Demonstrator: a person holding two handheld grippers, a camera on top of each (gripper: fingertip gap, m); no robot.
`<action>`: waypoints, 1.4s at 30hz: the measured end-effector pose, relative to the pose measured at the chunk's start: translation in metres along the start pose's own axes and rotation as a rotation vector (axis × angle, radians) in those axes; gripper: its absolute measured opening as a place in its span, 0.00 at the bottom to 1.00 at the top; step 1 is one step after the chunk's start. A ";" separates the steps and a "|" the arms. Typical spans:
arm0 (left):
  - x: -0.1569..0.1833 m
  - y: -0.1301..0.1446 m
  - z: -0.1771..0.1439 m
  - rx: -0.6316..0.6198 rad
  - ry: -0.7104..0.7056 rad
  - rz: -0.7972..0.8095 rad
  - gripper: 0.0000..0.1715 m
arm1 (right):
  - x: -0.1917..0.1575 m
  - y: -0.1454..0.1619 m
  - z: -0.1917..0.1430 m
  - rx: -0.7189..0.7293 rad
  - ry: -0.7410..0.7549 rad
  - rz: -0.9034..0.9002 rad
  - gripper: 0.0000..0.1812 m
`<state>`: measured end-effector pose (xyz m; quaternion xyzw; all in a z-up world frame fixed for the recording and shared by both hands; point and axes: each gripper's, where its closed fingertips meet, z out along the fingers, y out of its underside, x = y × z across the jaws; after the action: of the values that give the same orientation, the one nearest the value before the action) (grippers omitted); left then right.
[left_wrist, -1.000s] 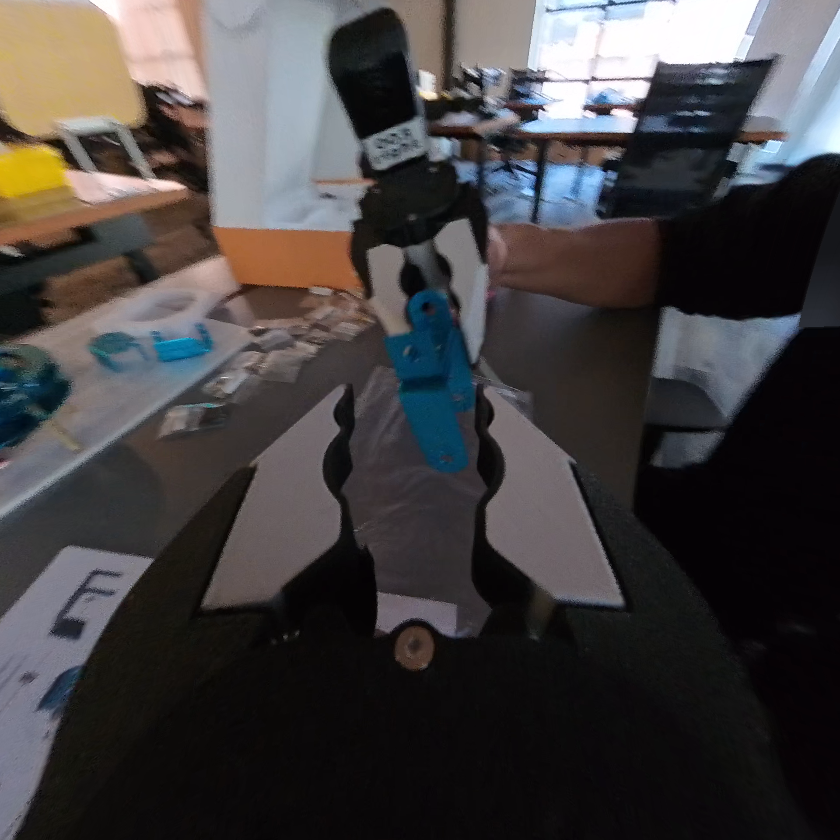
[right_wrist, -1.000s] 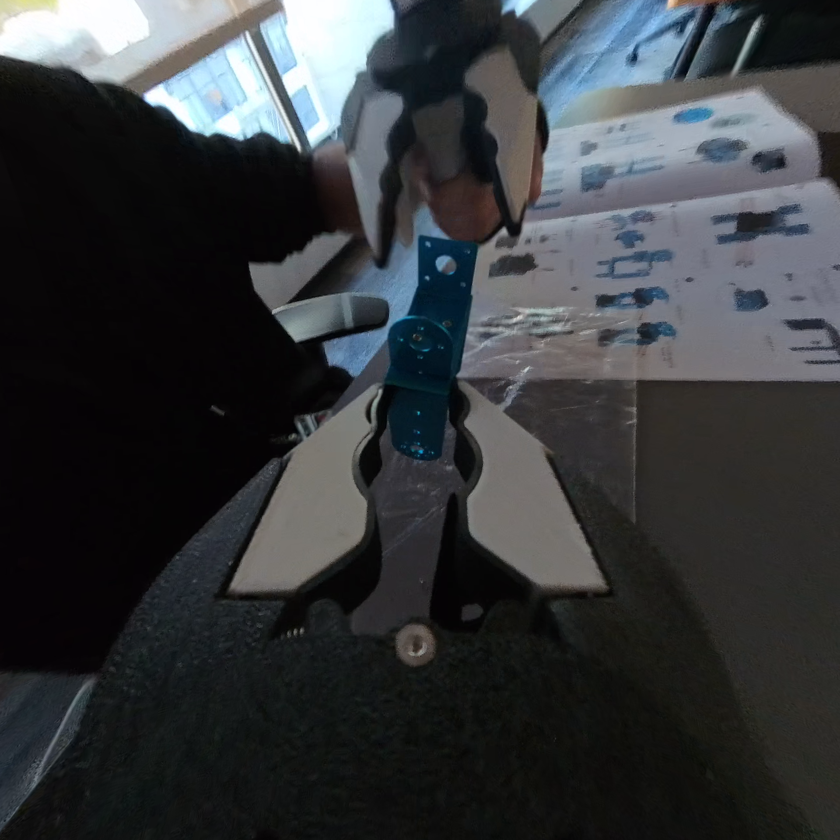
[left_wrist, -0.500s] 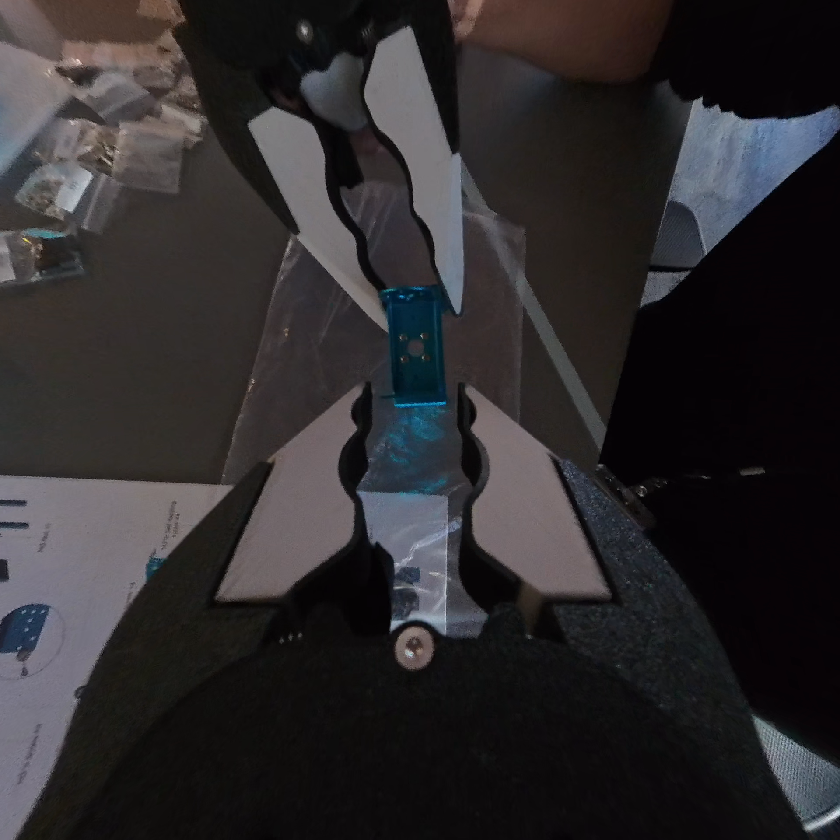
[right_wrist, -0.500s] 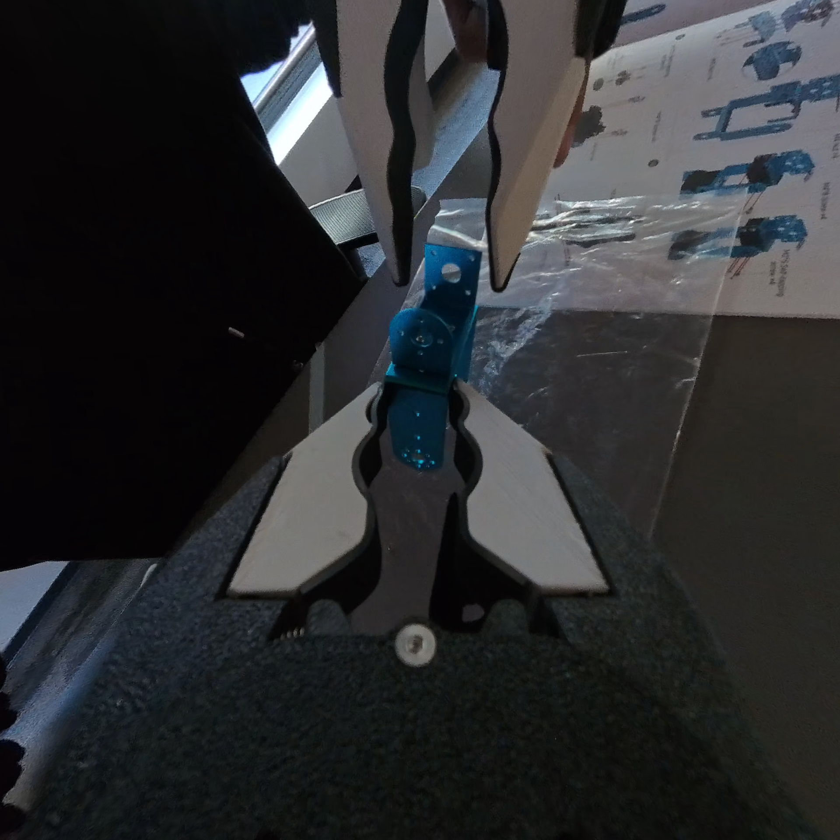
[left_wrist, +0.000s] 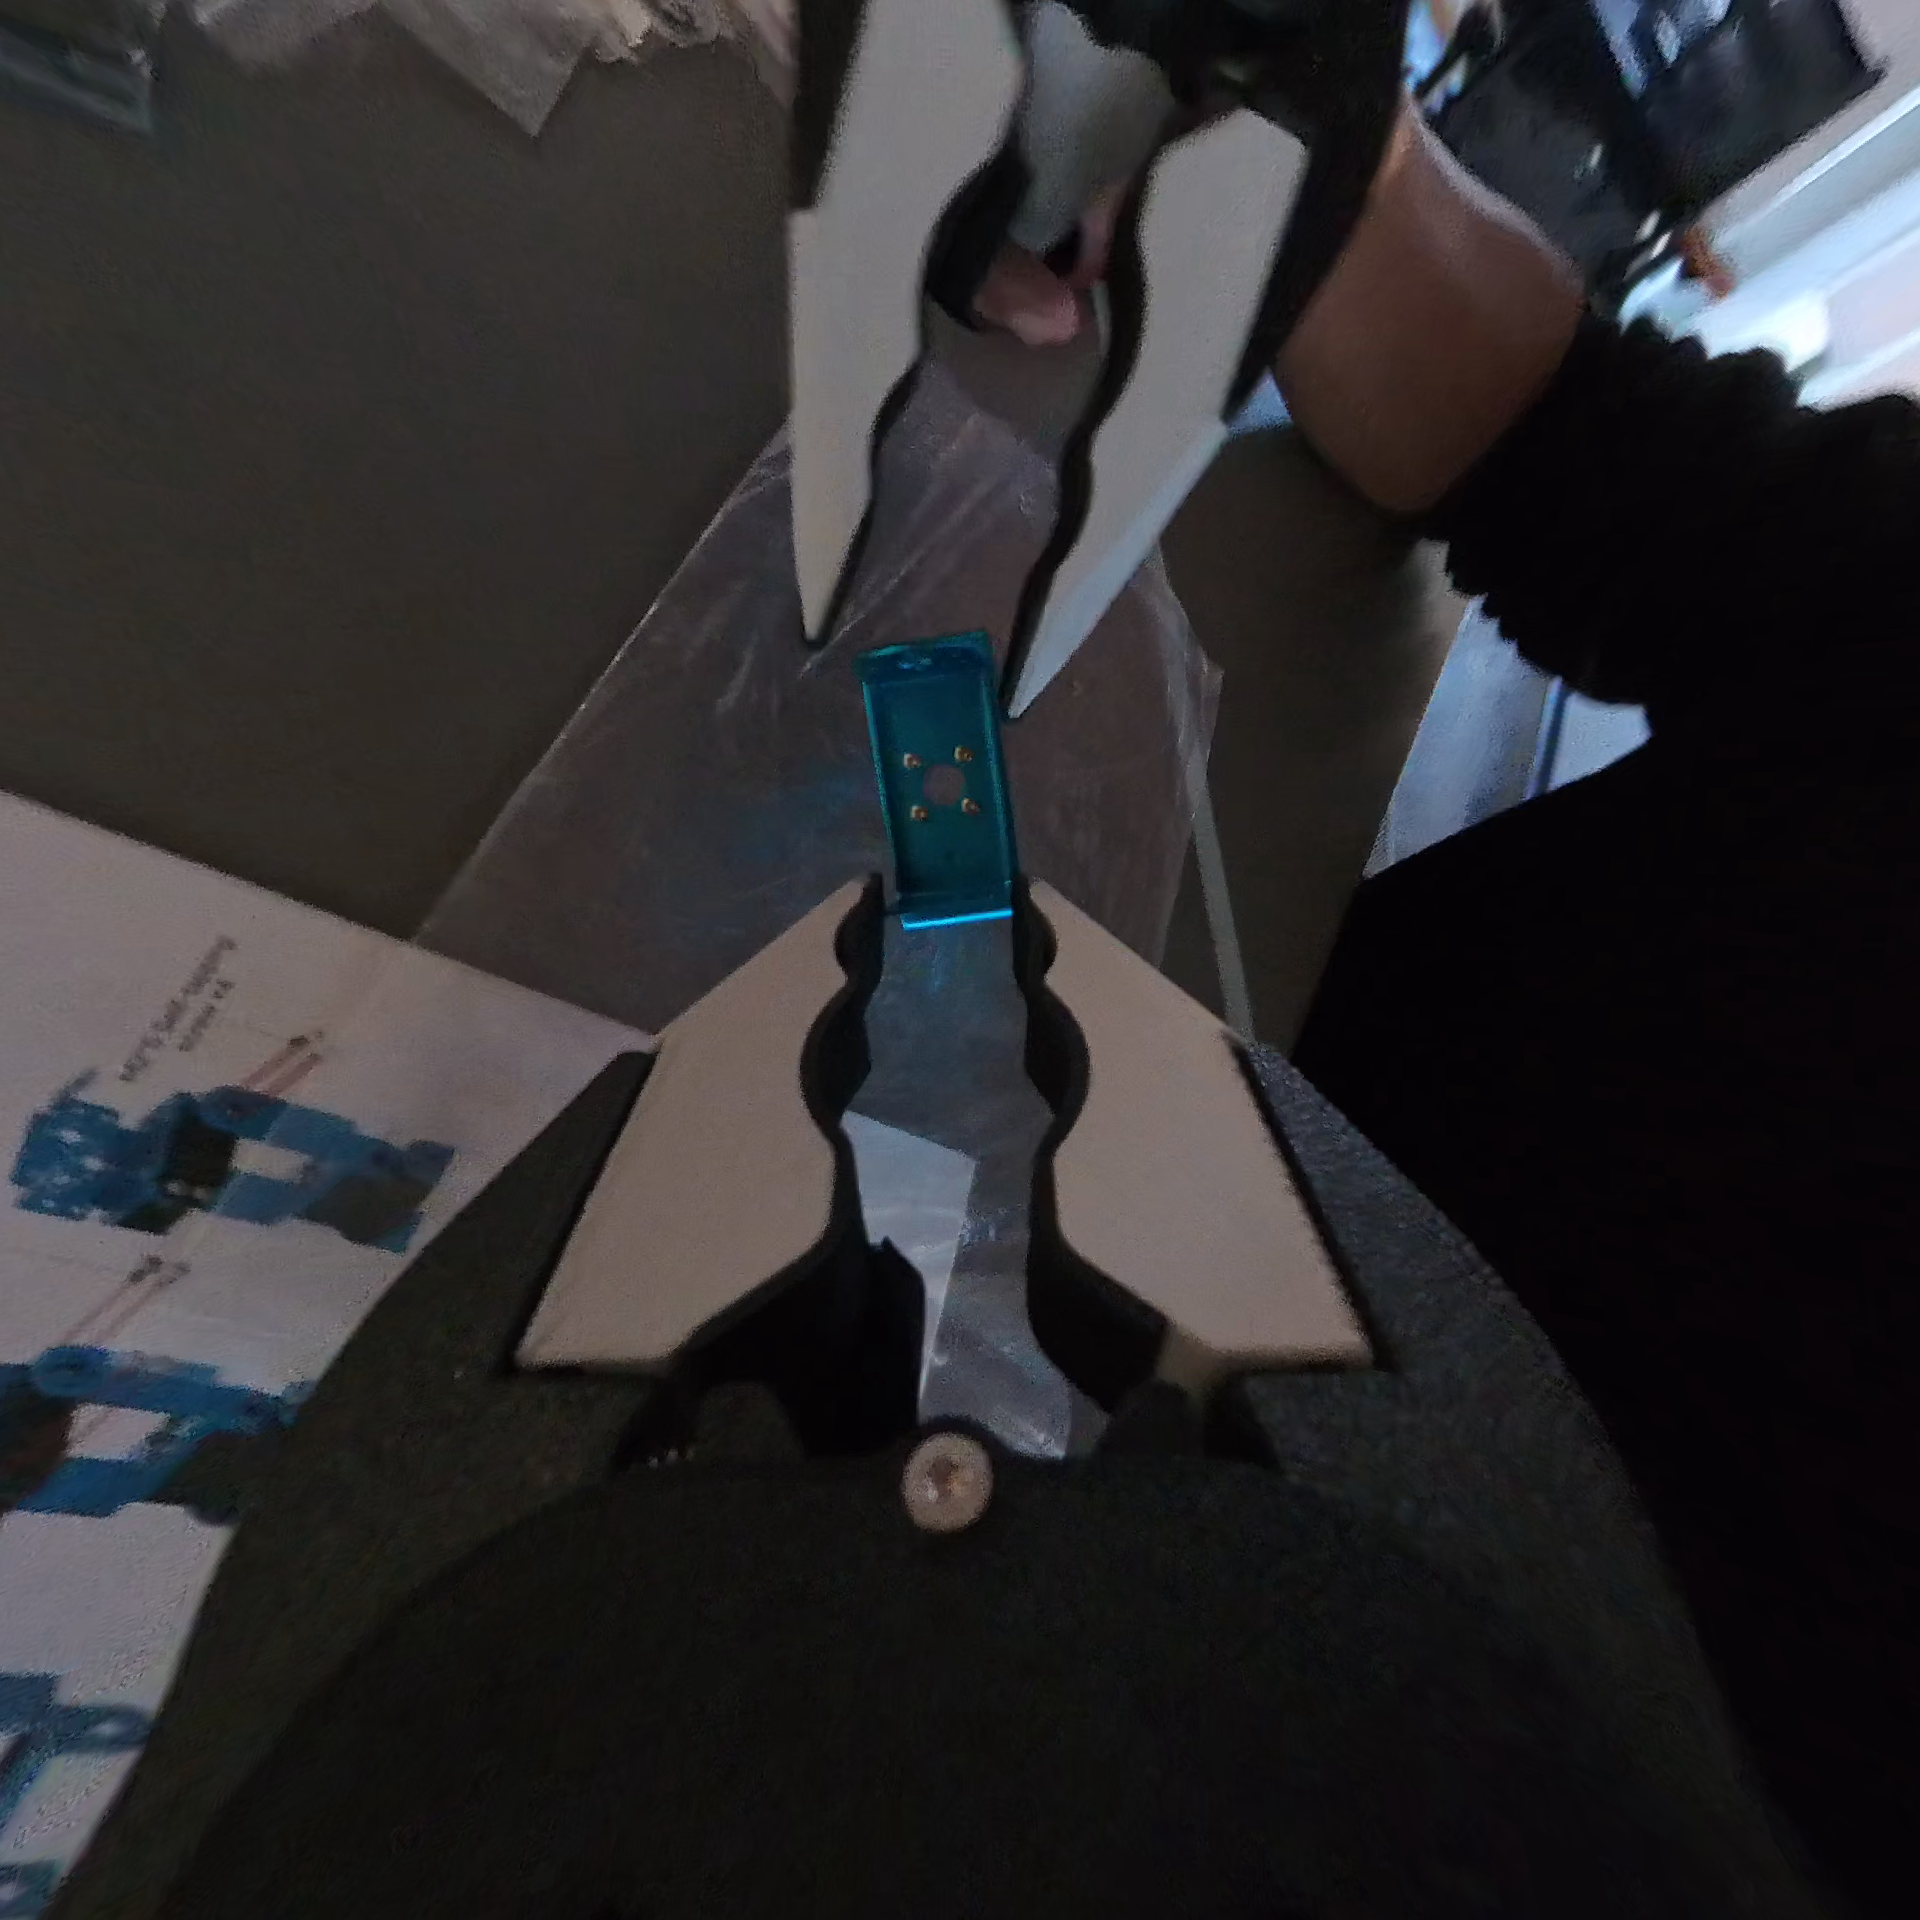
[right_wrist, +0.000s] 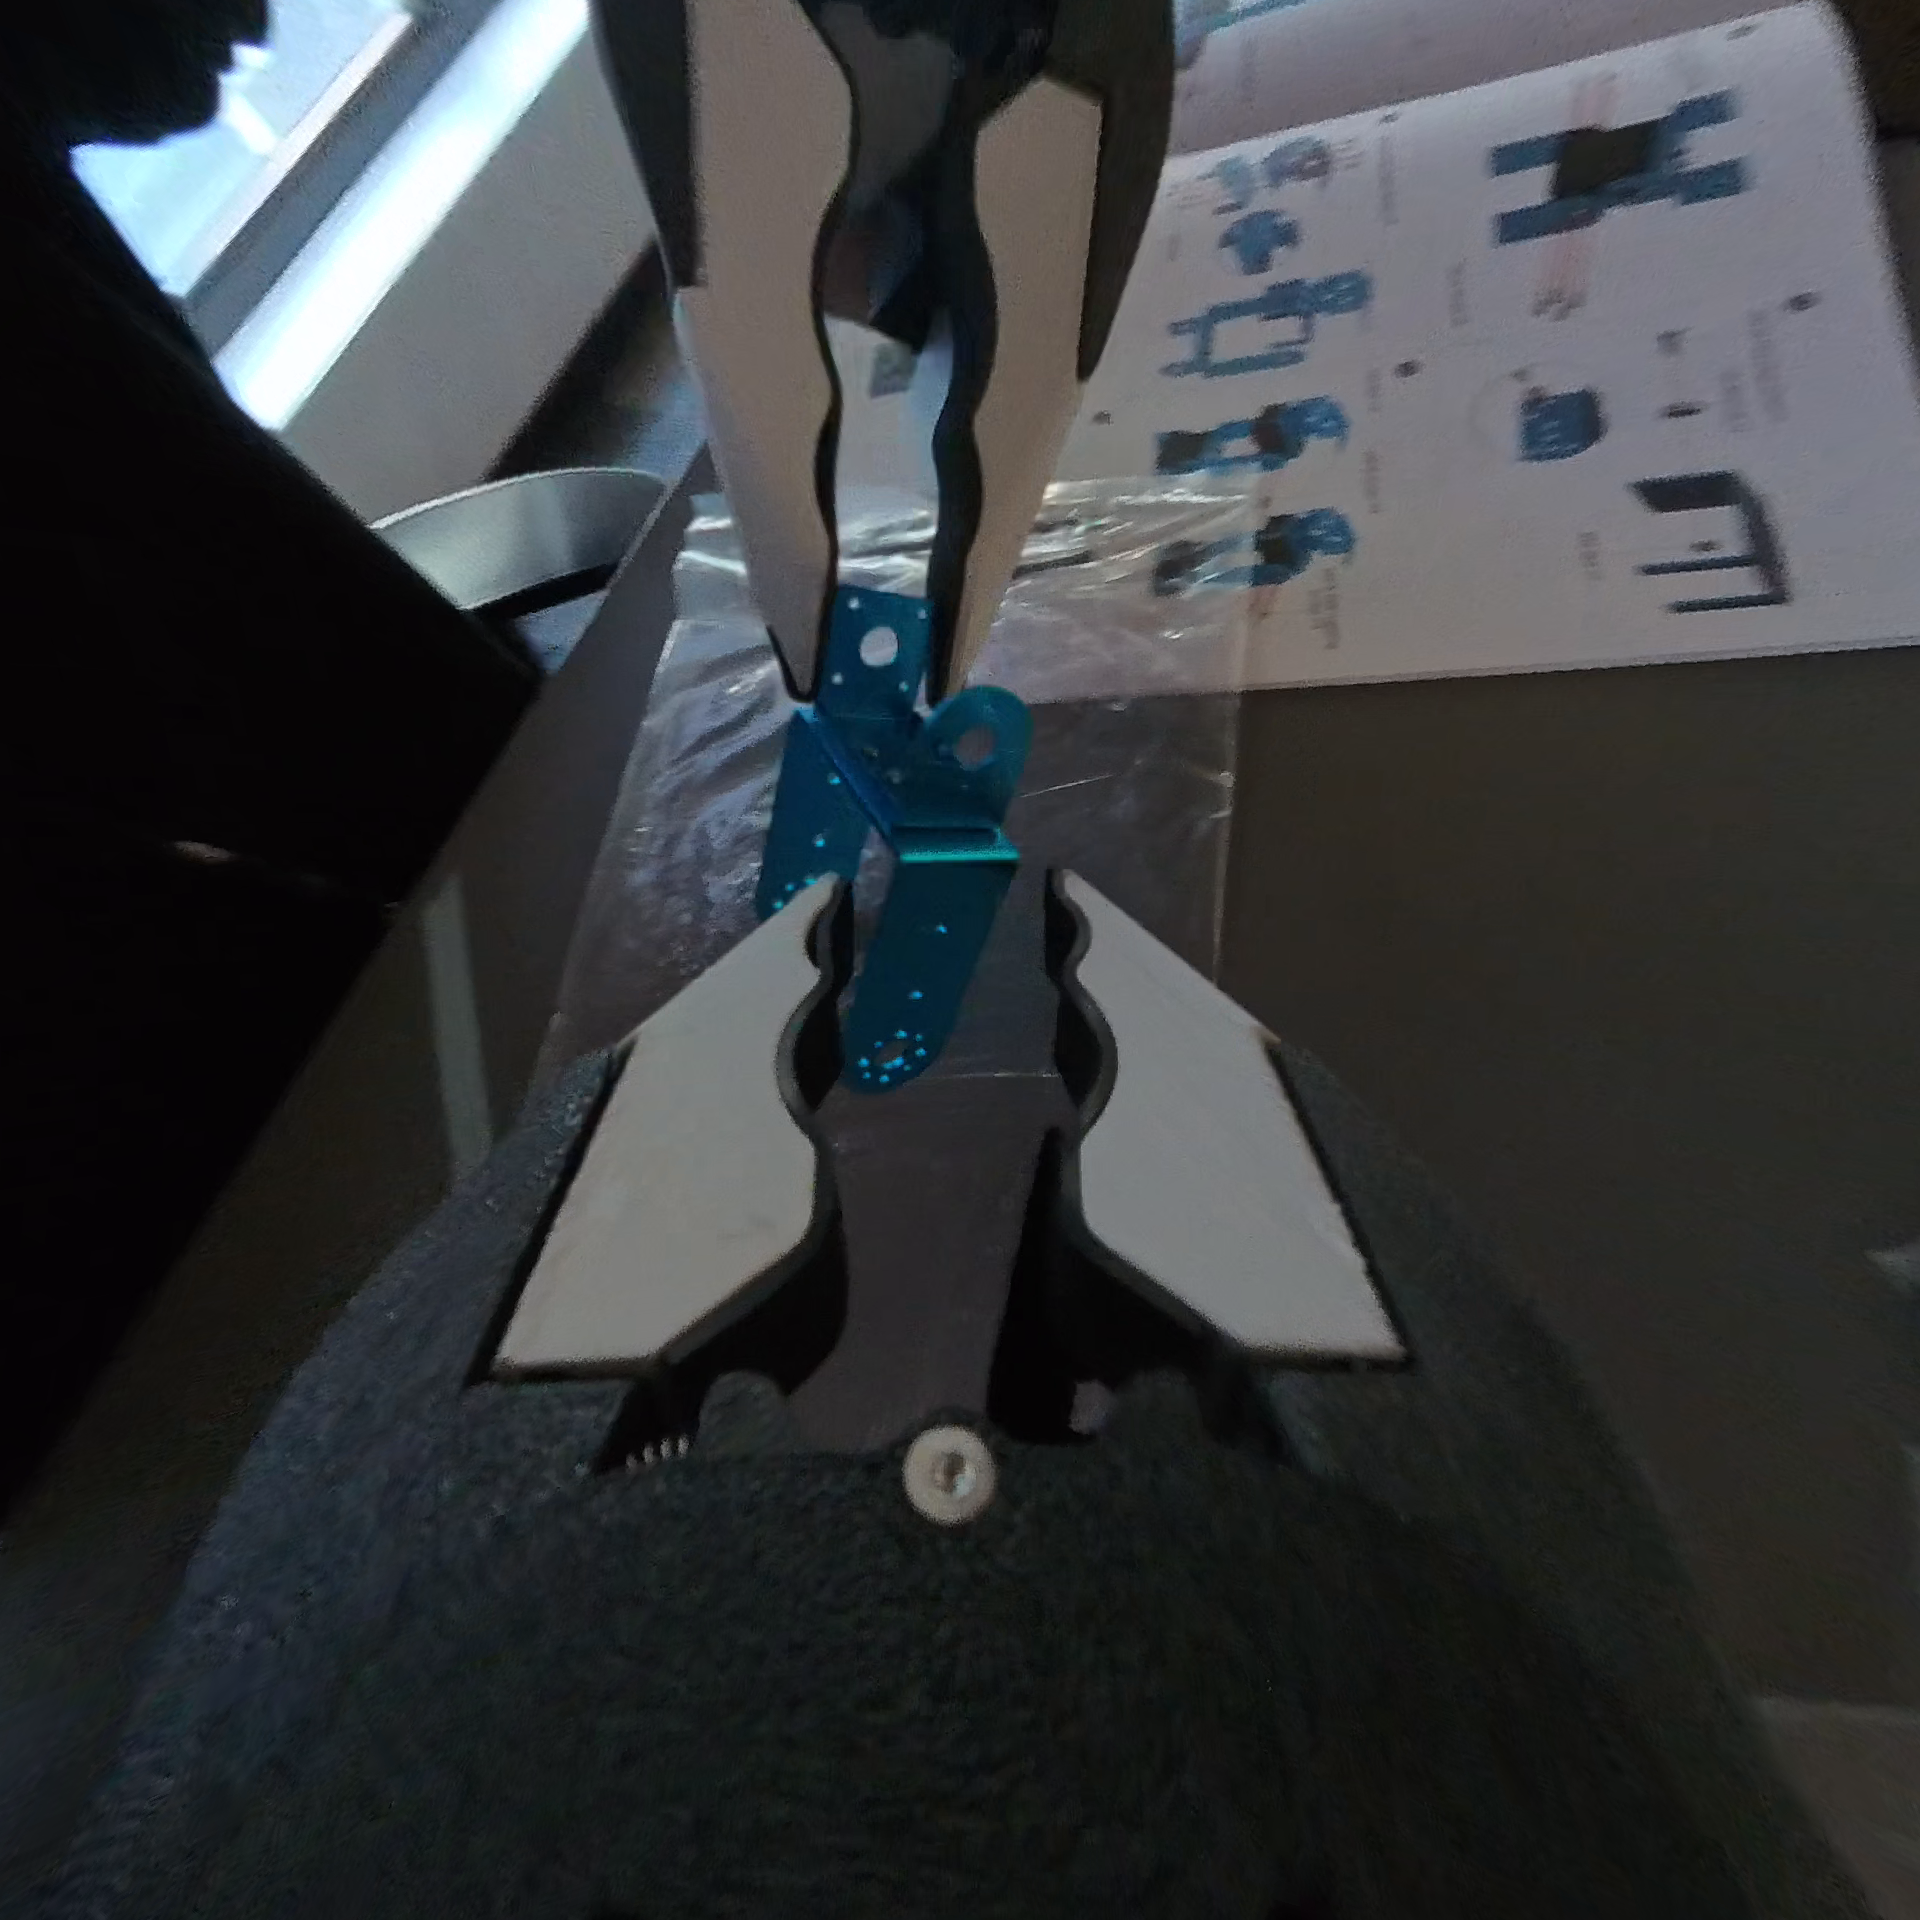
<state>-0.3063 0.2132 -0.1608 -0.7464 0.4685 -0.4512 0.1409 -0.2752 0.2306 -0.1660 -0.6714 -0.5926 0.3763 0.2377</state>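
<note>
A blue metal bracket assembly (left_wrist: 940, 800) with drilled holes hangs in the air between my two grippers, which face each other. My left gripper (left_wrist: 951, 888) is shut on its flat end plate; the right wrist view shows the left gripper (right_wrist: 871, 688) pinching that plate. My right gripper (right_wrist: 943, 881) is open. The bracket's long arm (right_wrist: 914, 966) hangs tilted between its fingers with gaps on both sides. In the left wrist view the right gripper (left_wrist: 914, 670) has its tips spread around the bracket's far end.
A clear plastic bag (right_wrist: 1122, 727) lies on the dark table (left_wrist: 364, 416) below the grippers. White printed sheets with blue part drawings (right_wrist: 1507, 364) lie beside it. A person's forearm (left_wrist: 1434, 312) holds the right gripper. The table edge (right_wrist: 623, 644) is close by. The grippers' ends are close to 4 cm from one another.
My left gripper has closed on the bracket's end plate. My right gripper has opened off the bracket, which now hangs tilted. Both grippers have drawn closer together.
</note>
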 end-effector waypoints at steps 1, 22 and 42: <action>-0.002 0.000 0.000 0.016 0.013 -0.046 0.14 | 0.001 -0.001 -0.001 0.005 0.060 -0.016 0.19; -0.021 0.013 -0.009 -0.010 -0.175 0.335 0.27 | 0.009 0.030 0.017 -0.368 0.319 -0.020 0.00; -0.018 -0.013 0.019 -0.102 0.234 0.738 0.26 | -0.076 0.079 -0.040 -0.209 0.099 -0.013 0.09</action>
<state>-0.2861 0.2307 -0.1724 -0.4772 0.7402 -0.4283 0.2024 -0.1962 0.1471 -0.1856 -0.7066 -0.6203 0.2772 0.1979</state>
